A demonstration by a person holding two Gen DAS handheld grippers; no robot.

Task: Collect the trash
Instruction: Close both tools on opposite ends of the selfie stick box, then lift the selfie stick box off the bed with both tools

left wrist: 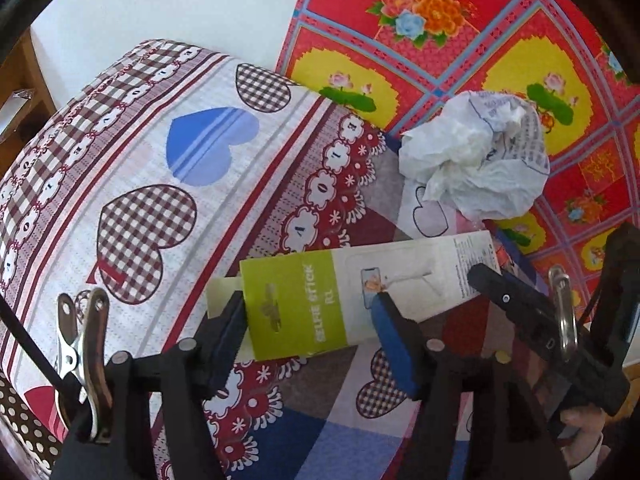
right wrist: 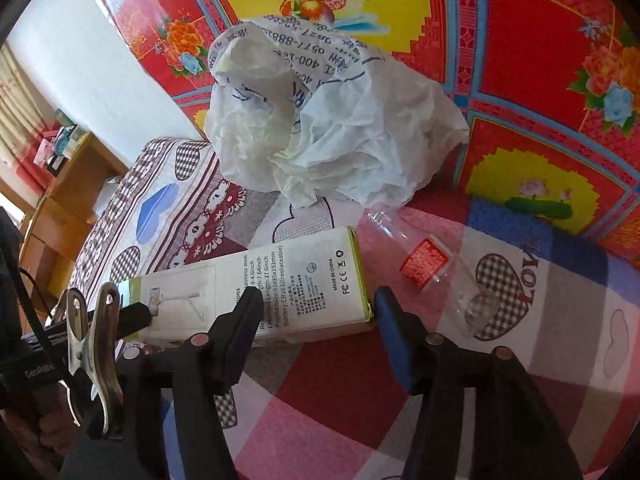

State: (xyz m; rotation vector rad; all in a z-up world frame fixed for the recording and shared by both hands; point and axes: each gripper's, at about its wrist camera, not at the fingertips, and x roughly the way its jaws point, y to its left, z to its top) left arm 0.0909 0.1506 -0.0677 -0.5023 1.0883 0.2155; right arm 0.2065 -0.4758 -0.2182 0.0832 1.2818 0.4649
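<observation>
A white and green selfie-stick box lies on the patterned bedsheet; it also shows in the right wrist view. My left gripper straddles the box's green end, jaws apart. My right gripper straddles the box's other end, jaws apart, and its fingers show in the left wrist view. A crumpled white plastic bag lies just beyond the box, also in the right wrist view. A clear plastic bottle with a red label lies to the right of the box.
A heart-patterned pillow lies to the left. A red floral quilt is bunched behind the trash. A wooden desk stands by the white wall at the left.
</observation>
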